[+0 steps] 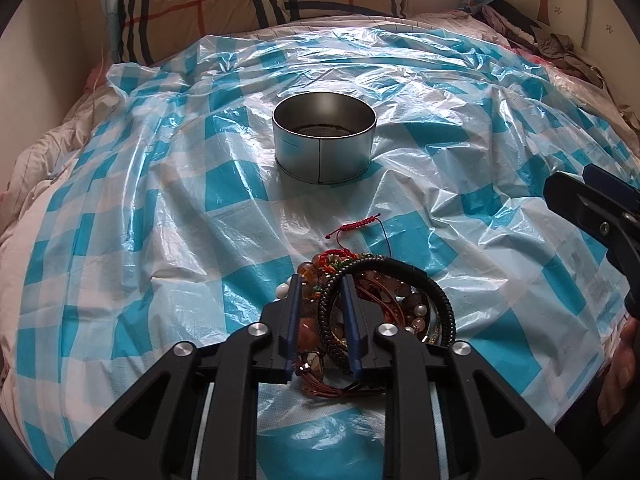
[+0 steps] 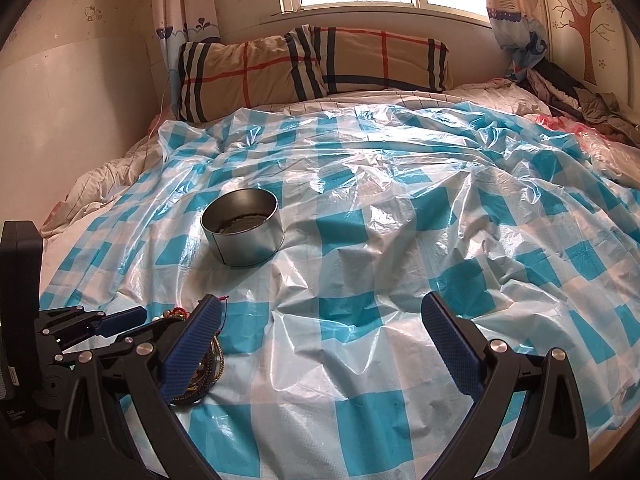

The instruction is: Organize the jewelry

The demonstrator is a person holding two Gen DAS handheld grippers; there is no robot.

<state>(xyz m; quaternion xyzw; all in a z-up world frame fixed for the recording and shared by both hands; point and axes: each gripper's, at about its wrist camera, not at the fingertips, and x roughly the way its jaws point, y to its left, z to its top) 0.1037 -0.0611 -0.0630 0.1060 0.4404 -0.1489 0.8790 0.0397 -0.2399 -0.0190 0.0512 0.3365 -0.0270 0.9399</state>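
A bed draped with a blue-checked plastic sheet (image 1: 168, 208) carried an open metal tin (image 1: 324, 142), presumably the receptacle; the jewelry pile (image 1: 384, 300) lay nearer, well apart from it. The left hand-held gripper (image 1: 320, 292) sat low, its fingers narrowed around beaded bracelets; the right hand-held gripper (image 2: 320, 320) hovered beside, spread and empty.
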